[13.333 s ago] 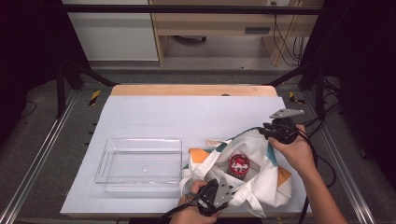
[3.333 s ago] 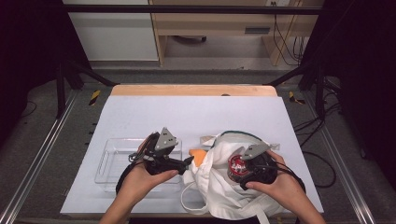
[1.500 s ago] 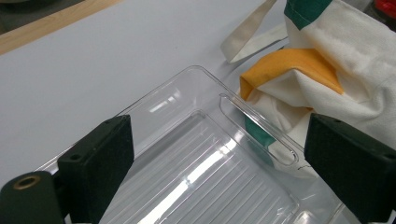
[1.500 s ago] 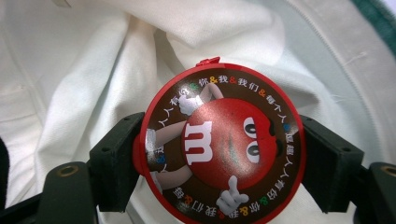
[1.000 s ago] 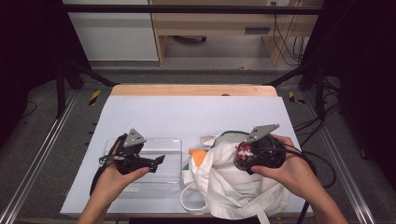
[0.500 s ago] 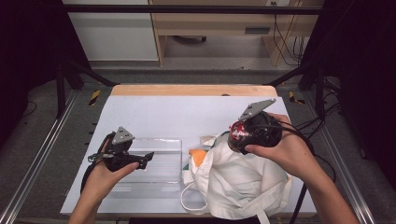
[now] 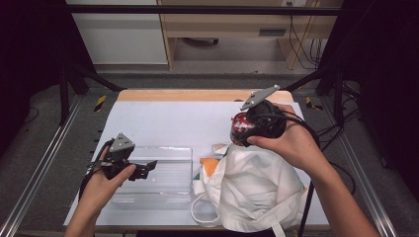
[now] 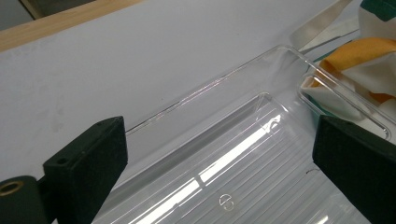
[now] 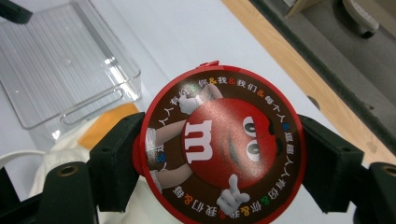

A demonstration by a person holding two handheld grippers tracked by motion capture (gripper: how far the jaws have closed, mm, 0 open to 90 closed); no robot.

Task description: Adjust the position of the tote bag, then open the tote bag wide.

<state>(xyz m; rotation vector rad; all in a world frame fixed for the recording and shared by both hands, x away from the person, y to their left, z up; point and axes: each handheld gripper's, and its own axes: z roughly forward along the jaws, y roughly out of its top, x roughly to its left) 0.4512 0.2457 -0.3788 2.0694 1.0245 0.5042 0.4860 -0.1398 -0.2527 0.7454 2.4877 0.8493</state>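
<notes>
Tin out of bag, heading to tray

My right gripper [image 7: 243, 129] clamps the round red tin [image 9: 219, 147] by its rim, held above the bag [image 7: 257, 185]. My left gripper [image 7: 143, 169] hangs unclenched over the tray [image 7: 170, 190], nothing between its jaws. Carry tin toward 9 o'clock, keep it level, lower to tray floor before letting go.

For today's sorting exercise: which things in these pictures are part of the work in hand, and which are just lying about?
Part of the job:
- red candy tin, clamped in the right gripper
- white cloth bag
- clear plastic tray
- left gripper, open over the tray

Just lying about:
- yellow-and-black tool on the floor
- cables behind the table
</notes>
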